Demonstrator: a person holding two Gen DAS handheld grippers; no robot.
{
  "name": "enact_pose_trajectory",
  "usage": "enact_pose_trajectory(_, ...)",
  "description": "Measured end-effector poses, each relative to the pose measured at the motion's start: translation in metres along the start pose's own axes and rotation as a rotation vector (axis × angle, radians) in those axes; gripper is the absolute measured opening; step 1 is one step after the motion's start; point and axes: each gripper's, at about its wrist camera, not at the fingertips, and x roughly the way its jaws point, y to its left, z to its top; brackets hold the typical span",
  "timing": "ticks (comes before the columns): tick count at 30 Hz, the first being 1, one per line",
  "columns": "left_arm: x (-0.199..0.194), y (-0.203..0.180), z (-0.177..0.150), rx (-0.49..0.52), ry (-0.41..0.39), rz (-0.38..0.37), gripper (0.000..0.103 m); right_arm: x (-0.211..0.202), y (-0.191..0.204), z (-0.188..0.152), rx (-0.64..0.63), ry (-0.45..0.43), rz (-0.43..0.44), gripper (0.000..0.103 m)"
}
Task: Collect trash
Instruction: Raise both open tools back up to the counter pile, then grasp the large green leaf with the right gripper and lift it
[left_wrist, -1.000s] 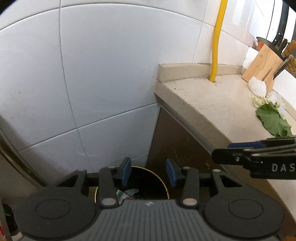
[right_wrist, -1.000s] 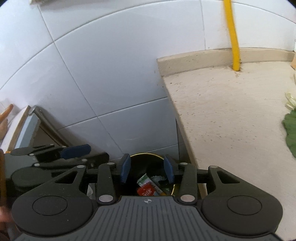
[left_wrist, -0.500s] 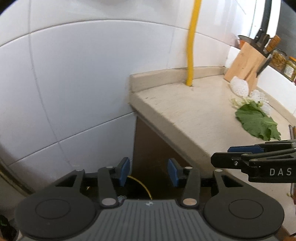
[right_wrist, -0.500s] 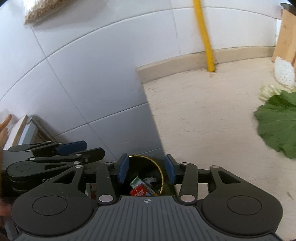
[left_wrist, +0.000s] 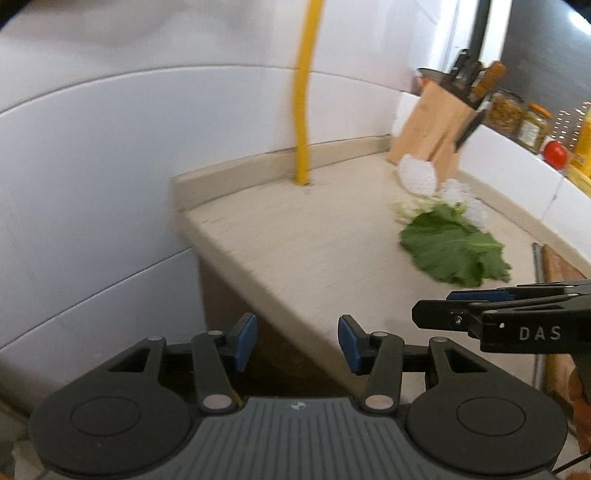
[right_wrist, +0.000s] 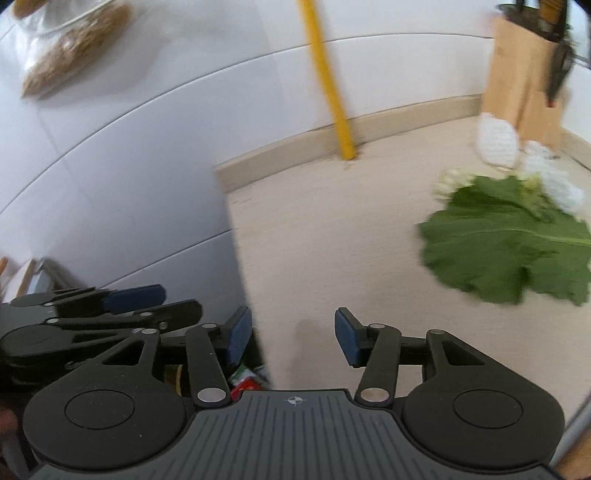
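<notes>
Swinging both empty, parted jaws, left gripper (left_wrist: 297, 341) and right gripper (right_wrist: 293, 338), just been widening, toward the green leaf (right_wrist: 506, 251) lying on the desk (right_wrist: 332, 240) by the foam nets (right_wrist: 496, 142). Risking tearing or half-catching the limp leaf.

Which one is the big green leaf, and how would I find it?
Start at the beige counter and look toward the wooden knife block in its far corner. In front of it, past white foam nets, lies the leaf: flat, wide, the only dark green thing there.
</notes>
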Motion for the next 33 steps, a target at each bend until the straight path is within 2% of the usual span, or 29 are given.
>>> enact_pose_trajectory(7, 0.013, -0.041, 0.018, 0.076, -0.016, -0.086, 0.044, -0.026, -0.044, 0.003, 0.066, -0.053, -0.097, 0.062)
enact_pose_trajectory(12, 0.027, -0.067, 0.027, 0.111, -0.009, -0.137, 0.045, -0.044, -0.082, 0.007, 0.106, -0.086, -0.184, 0.069)
enact_pose_trajectory(13, 0.029, -0.072, 0.027, 0.116, -0.006, -0.145, 0.045, -0.046, -0.089, 0.008, 0.108, -0.087, -0.201, 0.071)
enact_pose_trajectory(15, 0.032, -0.079, 0.029, 0.124, 0.0, -0.157, 0.045, -0.047, -0.103, 0.013, 0.099, -0.082, -0.229, 0.083)
enact_pose_trajectory(16, 0.034, -0.083, 0.028, 0.128, 0.003, -0.16, 0.045, -0.047, -0.109, 0.016, 0.086, -0.082, -0.234, 0.084)
enact_pose_trajectory(19, 0.038, -0.091, 0.028, 0.135, 0.016, -0.165, 0.045, -0.042, -0.12, 0.025, 0.017, -0.072, -0.241, 0.088)
enact_pose_trajectory(26, 0.043, -0.096, 0.026, 0.113, 0.04, -0.153, 0.045, 0.001, -0.144, 0.052, -0.165, 0.002, -0.224, 0.09)
enact_pose_trajectory(31, 0.046, -0.098, 0.028, 0.091, 0.05, -0.136, 0.045, 0.039, -0.166, 0.069, -0.21, 0.09, -0.178, 0.091)
enact_pose_trajectory(33, 0.049, -0.099, 0.029, 0.084, 0.052, -0.129, 0.046, 0.052, -0.174, 0.072, -0.201, 0.139, -0.163, 0.088)
